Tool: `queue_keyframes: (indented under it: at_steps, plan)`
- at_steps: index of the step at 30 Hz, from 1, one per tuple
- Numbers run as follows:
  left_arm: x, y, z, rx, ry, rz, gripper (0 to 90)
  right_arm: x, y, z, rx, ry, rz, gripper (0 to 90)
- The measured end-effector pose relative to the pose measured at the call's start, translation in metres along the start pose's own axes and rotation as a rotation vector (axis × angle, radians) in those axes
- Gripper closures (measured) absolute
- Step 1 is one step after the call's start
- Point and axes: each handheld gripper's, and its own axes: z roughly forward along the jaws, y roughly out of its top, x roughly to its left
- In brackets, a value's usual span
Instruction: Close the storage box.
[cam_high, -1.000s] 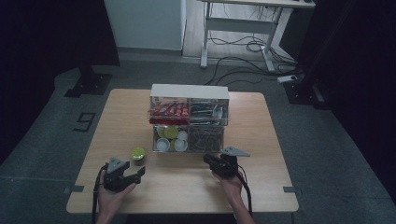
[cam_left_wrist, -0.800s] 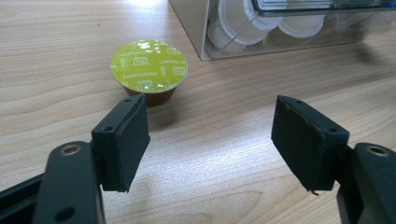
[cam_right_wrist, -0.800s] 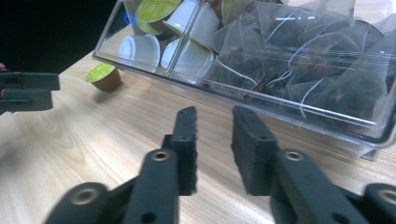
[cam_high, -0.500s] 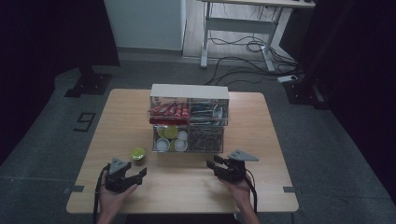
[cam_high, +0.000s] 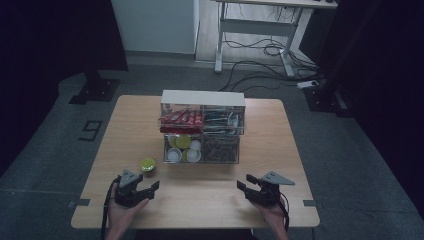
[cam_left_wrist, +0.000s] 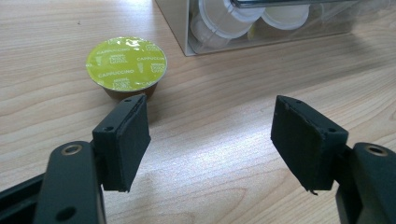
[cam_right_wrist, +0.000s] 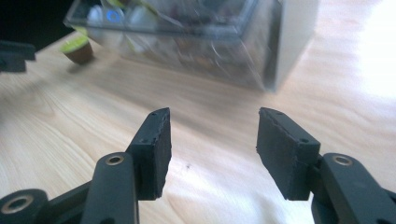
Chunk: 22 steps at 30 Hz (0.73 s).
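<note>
A green-lidded coffee capsule (cam_left_wrist: 126, 66) marked "cappuccino" stands on the wooden table (cam_high: 280, 140), just left of a clear drawer organizer (cam_high: 202, 131). The capsule (cam_high: 148, 164) lies a little ahead of my left gripper (cam_high: 150, 187), whose jaws stand open and empty (cam_left_wrist: 210, 140). Near the table's front right, my right gripper (cam_high: 246, 186) is open with nothing between its jaws (cam_right_wrist: 212, 144). It points left toward the organizer (cam_right_wrist: 187, 37) and the capsule (cam_right_wrist: 78, 49).
The organizer's lower drawer (cam_high: 201, 149) is pulled out and holds white and green capsules (cam_high: 181, 149) and dark packets. Its upper drawers hold red bars (cam_high: 181, 118) and dark packets. Bare tabletop lies between the two grippers.
The right gripper has pulled back from the organizer toward the table's front right edge. The left gripper has barely moved.
</note>
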Motion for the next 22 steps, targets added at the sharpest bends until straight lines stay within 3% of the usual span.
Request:
queue_keyframes:
  at_steps: [4,13,22]
  plan:
    - [-0.002,-0.001,0.002,0.009,-0.004,0.007,28.1,-0.007,-0.013,-0.008,0.031,-0.044,0.008,44.5]
    - [-0.004,-0.002,0.004,0.018,-0.010,0.016,28.1,-0.018,-0.020,-0.015,0.042,-0.111,0.046,44.5]
    - [-0.007,-0.003,0.006,0.023,-0.020,0.027,28.1,-0.020,-0.019,-0.012,0.060,-0.121,0.032,43.6]
